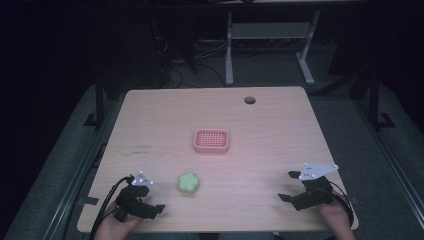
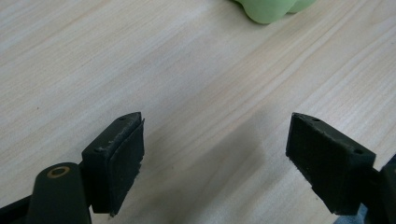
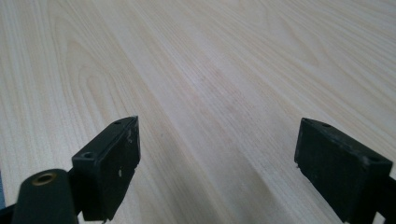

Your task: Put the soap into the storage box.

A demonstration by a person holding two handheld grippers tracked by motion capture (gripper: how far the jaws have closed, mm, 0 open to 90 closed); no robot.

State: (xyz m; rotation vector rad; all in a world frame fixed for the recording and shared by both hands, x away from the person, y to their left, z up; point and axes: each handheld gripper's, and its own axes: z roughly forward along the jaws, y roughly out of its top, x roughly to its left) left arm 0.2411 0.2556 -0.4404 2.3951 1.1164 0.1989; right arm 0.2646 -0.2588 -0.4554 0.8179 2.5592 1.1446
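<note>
A pink basket is sitting near the middle of the pale wooden bench, a shallow rectangular tray with rounded corners and a gridded floor of small holes. Nothing is lying inside it, as far as the high view lets one tell.

Nearer the person, and well apart from the basket, a light green lumpy thing is resting on the bench, rounded and lobed like a soft blob. In the left claw view its lower edge is peeking in at the top, smooth and matt, lying ahead of the jaws and slightly to the right of them.

The left claw is hovering at the near left of the bench, just beside the green thing and not touching it. Its jaws are standing wide apart with bare wood between them, gripping nothing.

The right claw is hanging over the near right corner area, well apart from both the basket and the green thing. Its jaws are likewise spread wide and holding nothing, with plain wood grain running between them.

A round cable hole is showing near the far edge of the bench.
</note>
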